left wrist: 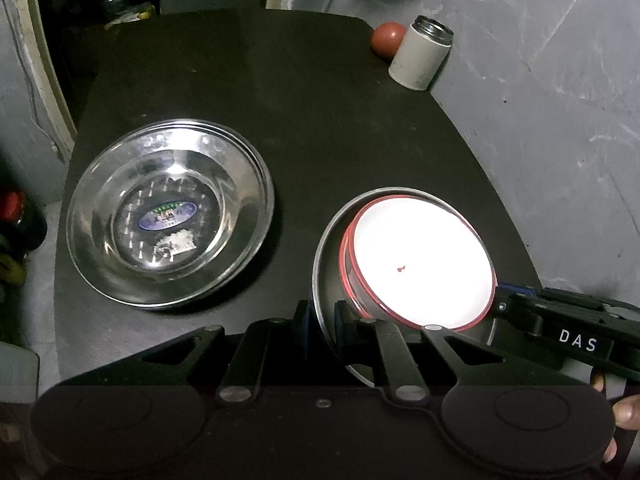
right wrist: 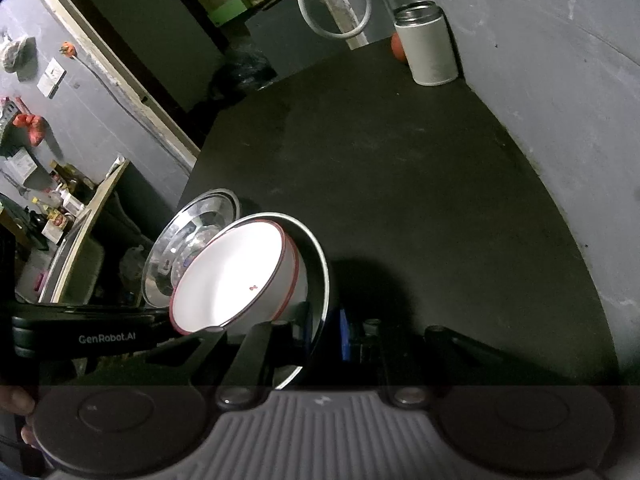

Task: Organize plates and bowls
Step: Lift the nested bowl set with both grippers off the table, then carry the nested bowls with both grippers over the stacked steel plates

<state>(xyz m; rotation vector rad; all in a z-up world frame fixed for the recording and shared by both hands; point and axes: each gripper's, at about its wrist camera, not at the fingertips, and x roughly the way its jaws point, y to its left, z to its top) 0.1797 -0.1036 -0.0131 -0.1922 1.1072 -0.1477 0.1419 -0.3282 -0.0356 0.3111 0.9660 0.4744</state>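
A white bowl with a red rim (left wrist: 420, 256) (right wrist: 236, 272) lies tilted inside a steel plate (left wrist: 332, 240) (right wrist: 316, 252), held over the black table (left wrist: 320, 120). My left gripper (left wrist: 322, 310) is shut on the plate's near rim. My right gripper (right wrist: 324, 320) pinches the rim on the opposite side and shows as a black arm (left wrist: 560, 328) in the left wrist view. To the left, a stack of deep steel plates (left wrist: 168, 216) (right wrist: 192, 232) with a sticker in the centre rests flat on the table.
A white canister with a metal neck (left wrist: 420, 56) (right wrist: 428, 48) and a red ball (left wrist: 387, 38) stand at the table's far right corner against the grey wall (left wrist: 540, 100). A white cable loop (right wrist: 332, 8) hangs behind. Cluttered shelves (right wrist: 60, 208) lie past the left edge.
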